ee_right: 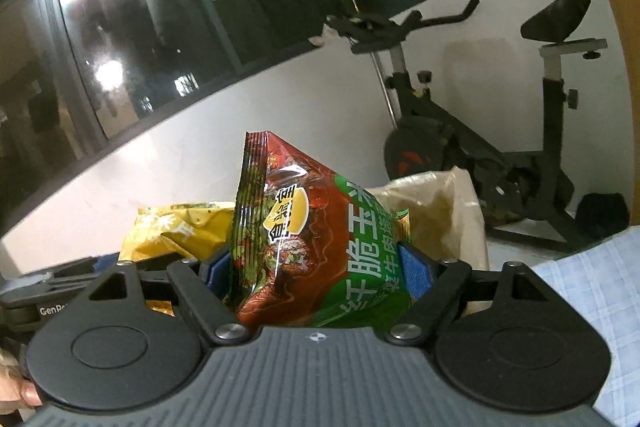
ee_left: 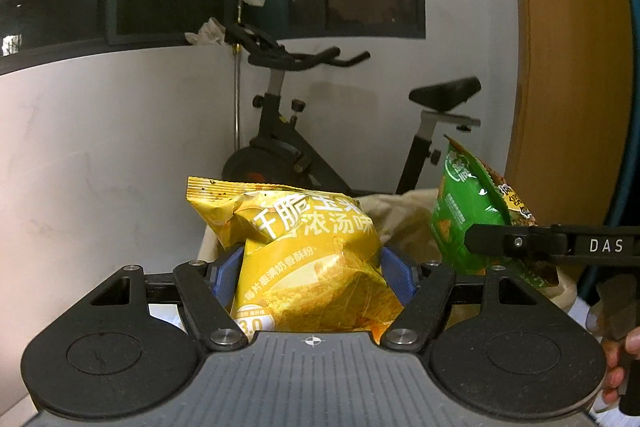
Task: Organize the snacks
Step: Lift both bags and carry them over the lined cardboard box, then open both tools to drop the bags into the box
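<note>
Left gripper: nearest the lens in the left wrist view, its blue pads were pressed into both sides of a yellow snack bag — closed partway, as far as the bag's width allowed.
Yellow snack bag: it stood upright between the fingers at 6 o'clock, white Chinese lettering across its front, crimped top edge toward 11 o'clock.
Right gripper: its blue pads were clamped on a green-and-red snack bag, likewise closed only to the bag's width.
Green-and-red snack bag: held with its sealed end up toward 12 o'clock; from the left wrist it showed at 3 o'clock, just beside the yellow one, gripped by the black finger marked DAS.
Beige bag: an open-mouthed sack behind both snacks, its rim at about 2 o'clock in the right wrist view.
Exercise bike: against the white wall at 12 o'clock — under dark windows.
Blue checked cloth: at 4 o'clock in the right wrist view.
</note>
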